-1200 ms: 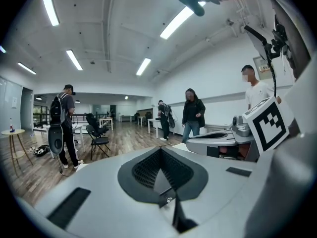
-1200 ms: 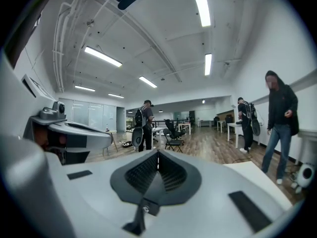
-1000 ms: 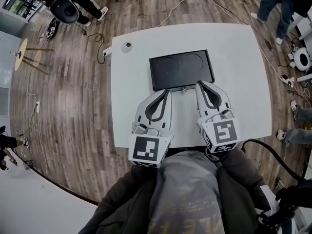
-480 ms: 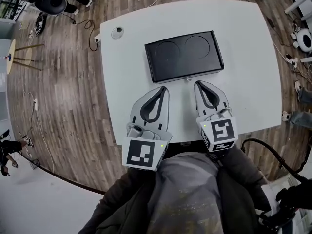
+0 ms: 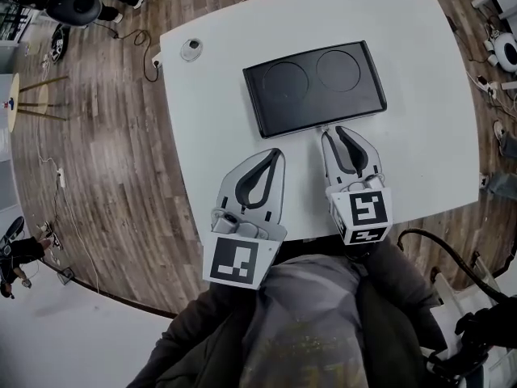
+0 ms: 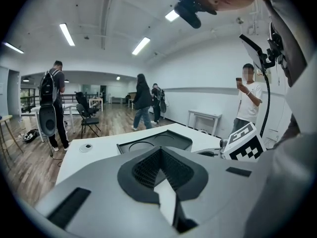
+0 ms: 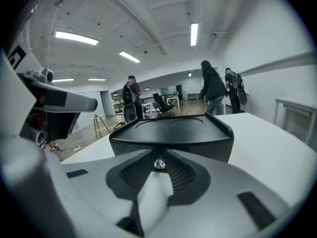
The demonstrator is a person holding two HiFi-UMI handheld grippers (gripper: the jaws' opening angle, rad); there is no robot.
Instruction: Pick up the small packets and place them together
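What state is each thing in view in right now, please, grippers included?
black tray, empty, flat on the table
left gripper, shut, empty
right gripper, jaws have just been opening, slightly apart, nothing held
small packets, none in view

The table (image 5: 202, 136) is plain white, and the tray (image 5: 315, 87) on its far half is matt black, with two thin circles outlined side by side on its top. The left gripper (image 5: 277, 153) has a light grey shell with black ribbed pads (image 6: 148, 170), and its cube (image 5: 236, 263) bears black square markers on white. The floor (image 5: 105, 160) to the left is brown-grey wood planking with a streaky grain. At the near edge, the person's jacket (image 5: 202, 346) is dark brown over a grey top (image 5: 311, 322).
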